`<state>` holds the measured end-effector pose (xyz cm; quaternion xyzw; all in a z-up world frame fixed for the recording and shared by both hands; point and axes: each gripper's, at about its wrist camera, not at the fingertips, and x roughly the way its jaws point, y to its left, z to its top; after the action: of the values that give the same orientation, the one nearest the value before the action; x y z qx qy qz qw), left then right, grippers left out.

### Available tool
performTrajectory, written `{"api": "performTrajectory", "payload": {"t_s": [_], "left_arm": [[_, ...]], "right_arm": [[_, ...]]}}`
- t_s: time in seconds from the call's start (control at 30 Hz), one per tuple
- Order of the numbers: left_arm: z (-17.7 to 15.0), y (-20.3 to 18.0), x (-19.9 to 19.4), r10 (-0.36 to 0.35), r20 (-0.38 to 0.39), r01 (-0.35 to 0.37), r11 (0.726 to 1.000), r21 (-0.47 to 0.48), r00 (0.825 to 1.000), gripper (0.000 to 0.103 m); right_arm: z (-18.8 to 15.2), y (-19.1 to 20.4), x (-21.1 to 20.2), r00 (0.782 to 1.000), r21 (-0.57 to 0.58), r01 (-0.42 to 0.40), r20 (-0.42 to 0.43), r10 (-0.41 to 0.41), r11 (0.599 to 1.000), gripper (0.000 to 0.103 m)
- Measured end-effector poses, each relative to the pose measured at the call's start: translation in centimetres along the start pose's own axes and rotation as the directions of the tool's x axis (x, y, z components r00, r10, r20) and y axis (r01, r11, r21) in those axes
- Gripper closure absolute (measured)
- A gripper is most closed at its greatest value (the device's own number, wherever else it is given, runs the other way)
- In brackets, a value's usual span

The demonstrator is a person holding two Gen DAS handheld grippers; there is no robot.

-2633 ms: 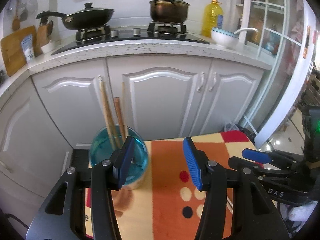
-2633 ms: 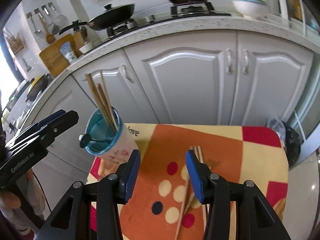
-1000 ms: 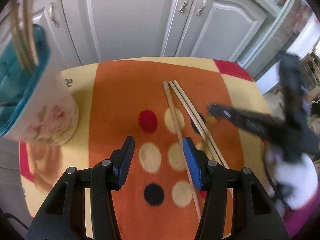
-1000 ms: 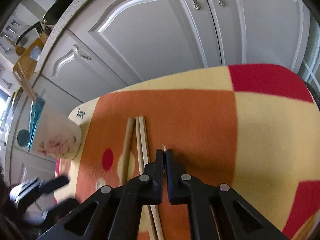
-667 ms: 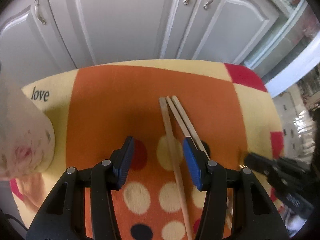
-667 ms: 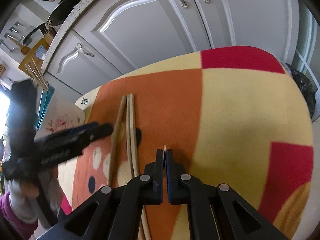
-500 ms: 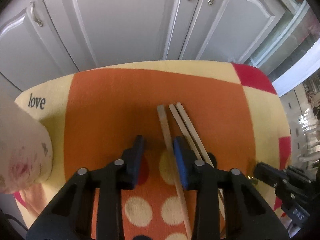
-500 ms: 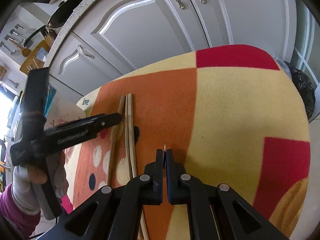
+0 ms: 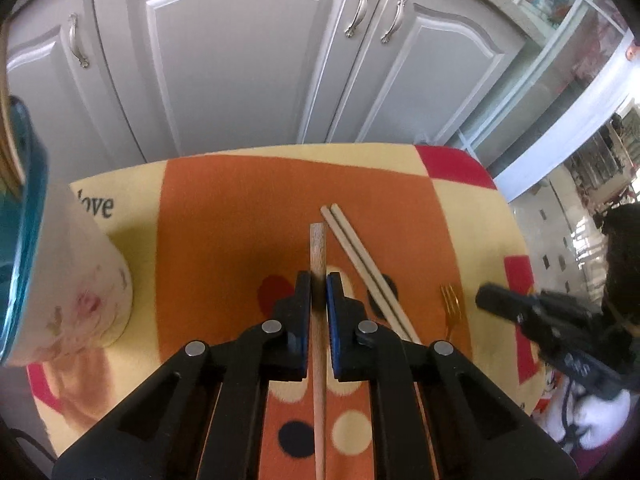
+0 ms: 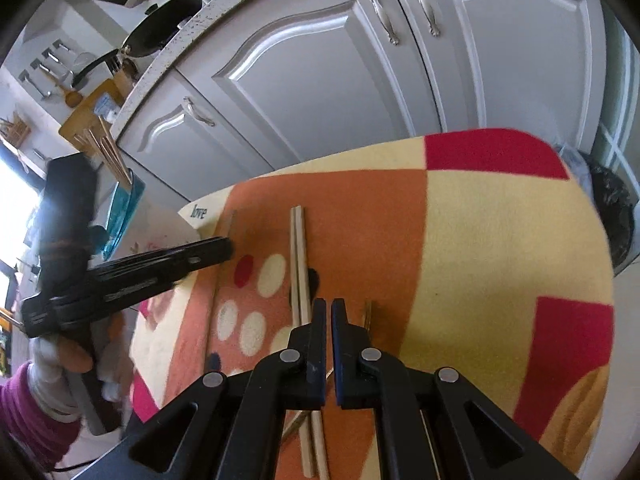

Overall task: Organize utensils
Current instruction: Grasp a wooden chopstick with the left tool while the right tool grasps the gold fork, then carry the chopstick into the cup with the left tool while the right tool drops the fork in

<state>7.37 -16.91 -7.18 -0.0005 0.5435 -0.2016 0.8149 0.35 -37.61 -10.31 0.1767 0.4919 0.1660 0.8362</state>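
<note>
Three chopsticks sit on our table right now: one brown chopstick [image 9: 318, 248] running down the middle of the left wrist view, and a pale pair [image 9: 362, 264] lying side by side just right of it, angled toward lower right. Our left gripper [image 9: 319, 294] is clamped onto the brown one, jaws pinching it some way back from its far end, with the rest of the stick trailing down under the gripper. Our right gripper [image 10: 328, 312] has its jaws nearly together with nothing visible between them; a small gold fork [image 9: 451, 304] lies on the cloth [image 9: 224, 216] right by it. The cup [image 9: 60, 280] with the teal inside sits at the left edge of the left view, chopsticks already poking out of it. We reckon the stick is light and stiff but thin and smooth, so it could swivel in the pads; gripping nearer the middle should keep it level. No clue how slick the finish is.
</note>
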Motion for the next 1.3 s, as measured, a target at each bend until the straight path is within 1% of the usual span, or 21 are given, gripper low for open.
{"api": "performTrajectory", "payload": {"t_s": [0.07,0.1,0.17,0.2,0.23,0.37,0.47,0.5,0.53,0.57,0.63,0.7,0.87,0.93,1.0,1.07,1.1,1.13,1.17,1.27,1.3], "left_arm": [[-0.4,0.3,-0.5,-0.012,0.006,0.012,1.000,-0.011,1.000,0.097],[-0.7,0.4,-1.0,-0.020,0.009,0.020,1.000,-0.014,1.000,0.097],[-1.2,0.5,-1.6,-0.028,0.009,0.028,1.000,-0.010,1.000,0.097],[-1.1,0.5,-1.7,-0.027,0.009,0.028,1.000,-0.004,1.000,0.097],[-1.3,0.2,-1.7,-0.025,0.009,0.025,1.000,0.000,1.000,0.097],[-1.8,0.5,-2.1,-0.025,-0.002,0.025,1.000,0.002,1.000,0.097],[-2.1,0.3,-2.6,-0.021,-0.001,0.021,1.000,0.012,1.000,0.097],[-2.0,0.2,-2.9,-0.025,0.002,0.025,1.000,0.014,1.000,0.097],[-2.1,0.2,-3.3,-0.030,0.007,0.030,0.999,0.016,1.000,0.097],[-2.1,0.3,-4.0,-0.037,0.018,0.037,0.999,0.021,0.999,0.097],[-1.9,0.3,-5.1,-0.044,0.041,0.043,0.999,0.033,0.998,0.097],[-2.0,0.6,-6.6,-0.055,0.063,0.052,0.998,0.037,0.997,0.097],[-2.3,1.3,-9.8,-0.066,0.113,0.061,0.997,0.043,0.991,0.097],[-2.5,1.5,-10.3,-0.066,0.118,0.063,0.997,0.033,0.991,0.097],[-2.8,1.7,-10.7,-0.068,0.125,0.065,0.998,0.024,0.990,0.097],[-3.2,1.9,-11.1,-0.068,0.130,0.066,0.998,0.020,0.989,0.097],[-3.3,2.0,-11.3,-0.068,0.131,0.066,0.998,0.019,0.989,0.097],[-3.5,2.0,-11.4,-0.067,0.132,0.066,0.998,0.016,0.989,0.097],[-3.5,2.1,-11.4,-0.066,0.133,0.065,0.998,0.013,0.989,0.097],[-3.6,2.4,-11.7,-0.065,0.136,0.066,0.998,0.003,0.989,0.097],[-3.6,2.4,-11.8,-0.065,0.136,0.065,0.998,0.002,0.989,0.097]], "right_arm": [[-0.1,-0.3,0.0,0.999,-0.002,0.042,-0.001,-0.042,0.999,0.100],[-0.2,-0.5,0.1,0.998,-0.004,0.065,-0.009,-0.065,0.998,0.098],[-0.4,-0.5,0.2,0.996,-0.005,0.085,-0.018,-0.086,0.996,0.088],[-0.6,-0.6,0.2,0.996,-0.003,0.082,-0.021,-0.082,0.997,0.079],[-0.8,-0.8,0.4,0.997,0.005,0.078,-0.028,-0.078,0.997,0.074],[-0.7,-1.1,1.2,0.997,0.038,0.065,-0.050,-0.063,0.997,0.073],[-0.2,-0.7,2.6,0.990,0.012,0.107,-0.091,-0.106,0.994,0.074],[-0.1,-0.5,3.3,0.987,-0.002,0.117,-0.113,-0.117,0.993,0.084],[0.0,-0.4,3.6,0.985,-0.016,0.123,-0.116,-0.124,0.992,0.099],[0.0,-0.3,3.5,0.983,-0.032,0.138,-0.119,-0.141,0.990,0.100],[-0.2,0.0,2.6,0.986,-0.045,0.118,-0.110,-0.122,0.992,0.101],[-0.2,0.5,1.0,0.990,-0.061,0.116,-0.071,-0.121,0.991,0.101],[0.2,2.5,-3.9,0.997,-0.108,0.079,0.029,-0.076,0.991,0.102],[0.3,3.0,-4.5,0.995,-0.131,0.094,0.040,-0.090,0.987,0.102],[0.3,3.2,-4.0,0.990,-0.143,0.136,0.042,-0.131,0.980,0.101],[0.2,2.8,-2.8,0.989,-0.108,0.145,0.019,-0.144,0.984,0.097],[0.2,2.7,-2.2,0.990,-0.094,0.141,0.001,-0.142,0.985,0.088],[0.0,2.7,-1.4,0.990,-0.087,0.139,-0.017,-0.140,0.986,0.076],[-0.1,2.8,-0.6,0.988,-0.093,0.146,-0.035,-0.150,0.985,0.074],[-0.1,3.2,1.8,0.975,-0.135,0.190,-0.092,-0.203,0.972,0.074],[-0.1,3.2,2.6,0.964,-0.153,0.223,-0.110,-0.241,0.963,0.081]]}}
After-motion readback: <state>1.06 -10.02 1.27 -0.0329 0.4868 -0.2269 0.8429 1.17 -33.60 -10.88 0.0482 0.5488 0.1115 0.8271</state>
